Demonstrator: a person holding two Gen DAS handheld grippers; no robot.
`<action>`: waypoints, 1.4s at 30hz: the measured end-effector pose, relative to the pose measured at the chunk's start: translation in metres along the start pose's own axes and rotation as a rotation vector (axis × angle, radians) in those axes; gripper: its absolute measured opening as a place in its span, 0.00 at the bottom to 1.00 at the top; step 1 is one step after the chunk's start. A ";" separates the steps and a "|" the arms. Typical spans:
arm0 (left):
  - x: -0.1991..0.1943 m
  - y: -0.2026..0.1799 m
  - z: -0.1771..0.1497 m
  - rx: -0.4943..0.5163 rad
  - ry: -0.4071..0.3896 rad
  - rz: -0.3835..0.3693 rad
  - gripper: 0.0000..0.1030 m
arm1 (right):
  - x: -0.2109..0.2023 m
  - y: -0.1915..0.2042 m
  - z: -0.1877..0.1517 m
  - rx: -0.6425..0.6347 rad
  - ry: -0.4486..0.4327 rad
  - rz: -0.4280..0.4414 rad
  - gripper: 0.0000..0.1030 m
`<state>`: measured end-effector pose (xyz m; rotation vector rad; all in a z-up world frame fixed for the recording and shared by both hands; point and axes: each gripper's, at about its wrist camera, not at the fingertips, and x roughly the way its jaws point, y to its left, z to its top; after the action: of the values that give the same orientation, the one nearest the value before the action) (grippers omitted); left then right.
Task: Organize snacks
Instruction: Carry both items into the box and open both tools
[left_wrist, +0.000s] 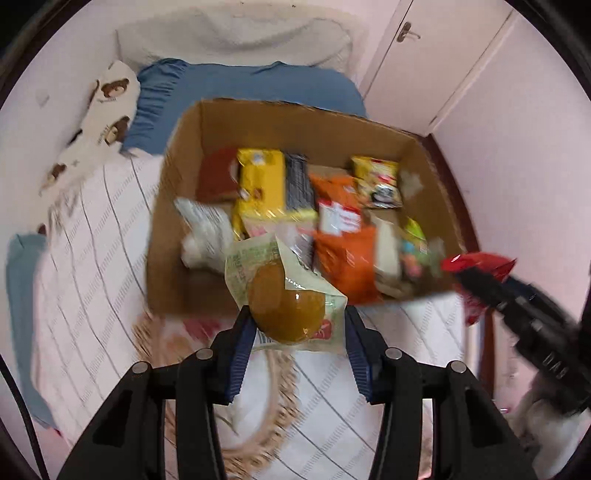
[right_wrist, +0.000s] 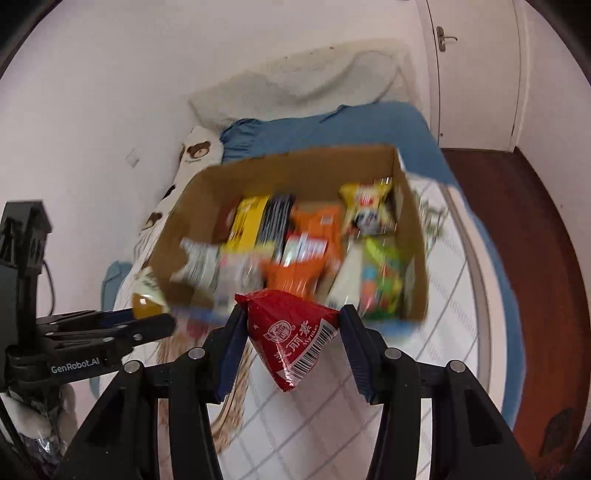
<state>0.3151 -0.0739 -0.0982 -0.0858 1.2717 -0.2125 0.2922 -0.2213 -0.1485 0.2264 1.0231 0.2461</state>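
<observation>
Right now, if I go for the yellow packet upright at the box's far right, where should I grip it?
Pinch the yellow packet by its crimped top edge, coming from above: it leans near the cardboard box wall, with orange bags crowding its left, so only the top looks free.

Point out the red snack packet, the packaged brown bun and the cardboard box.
red snack packet (right_wrist: 295, 339), right wrist view, printed front.
packaged brown bun (left_wrist: 284, 306), left wrist view, bun's middle.
cardboard box (left_wrist: 295, 125), left wrist view, far inner wall.

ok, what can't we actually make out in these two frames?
- Left wrist view: labels on the packs in the cardboard box are motion-blurred, and the bun packet held in the left tongs hides the box's near wall.
- Right wrist view: the red packet in the right tongs covers the box's near edge; contents blurred.
</observation>
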 end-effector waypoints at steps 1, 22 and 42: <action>0.004 0.007 0.013 -0.002 0.008 0.025 0.43 | 0.008 -0.001 0.012 -0.002 0.006 -0.010 0.52; 0.073 0.036 0.045 -0.035 0.062 0.138 0.94 | 0.100 -0.029 0.051 0.044 0.209 -0.233 0.97; 0.021 0.006 0.029 0.010 -0.099 0.154 0.95 | 0.033 -0.015 0.033 0.023 0.073 -0.325 0.98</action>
<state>0.3492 -0.0737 -0.1108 0.0100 1.1724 -0.0810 0.3390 -0.2274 -0.1632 0.0696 1.1191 -0.0530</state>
